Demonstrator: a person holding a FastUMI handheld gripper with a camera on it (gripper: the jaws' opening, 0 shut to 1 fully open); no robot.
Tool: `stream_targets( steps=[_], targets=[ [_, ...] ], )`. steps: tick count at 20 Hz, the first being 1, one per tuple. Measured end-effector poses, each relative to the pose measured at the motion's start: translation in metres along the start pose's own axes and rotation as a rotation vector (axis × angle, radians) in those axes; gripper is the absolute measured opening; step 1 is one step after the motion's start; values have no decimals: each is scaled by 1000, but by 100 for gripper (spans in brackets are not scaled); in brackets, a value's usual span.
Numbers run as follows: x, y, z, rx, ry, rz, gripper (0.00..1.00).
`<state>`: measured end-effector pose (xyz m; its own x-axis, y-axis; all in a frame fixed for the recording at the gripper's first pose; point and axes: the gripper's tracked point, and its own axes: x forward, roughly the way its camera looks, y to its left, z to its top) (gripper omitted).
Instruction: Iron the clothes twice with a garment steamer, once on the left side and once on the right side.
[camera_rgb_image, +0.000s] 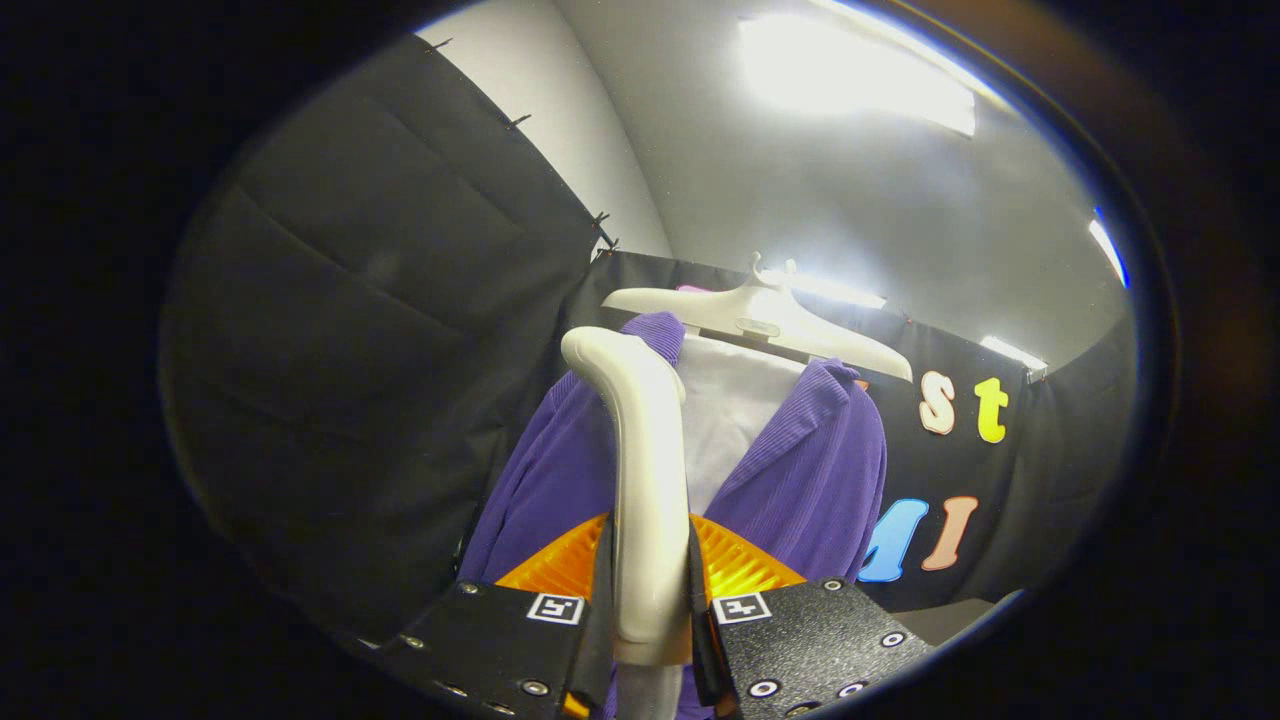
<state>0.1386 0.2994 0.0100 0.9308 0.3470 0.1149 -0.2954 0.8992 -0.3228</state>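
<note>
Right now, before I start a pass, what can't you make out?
- Steamer head: held in the gripper, bends away from the camera; its face and any steam are hidden.
- Purple garment: its middle is behind the steamer, its lower part behind the gripper.
- Contact between steamer and garment: cannot tell.

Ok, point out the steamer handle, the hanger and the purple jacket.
steamer handle (648, 500), gripper view, mid-shaft between the tongs' fingers.
hanger (770, 318), gripper view, its centre below the hook.
purple jacket (815, 470), gripper view, front panel beyond the fingers.

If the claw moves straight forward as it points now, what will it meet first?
Probably the purple garment on the hanger, just beyond the steamer that the claw grips; depth is unclear.
</note>
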Motion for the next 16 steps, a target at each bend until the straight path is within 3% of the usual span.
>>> stream_targets(
  steps=[16],
  targets=[
    [-26,38,-76,-67,94,47,32]
  ],
)
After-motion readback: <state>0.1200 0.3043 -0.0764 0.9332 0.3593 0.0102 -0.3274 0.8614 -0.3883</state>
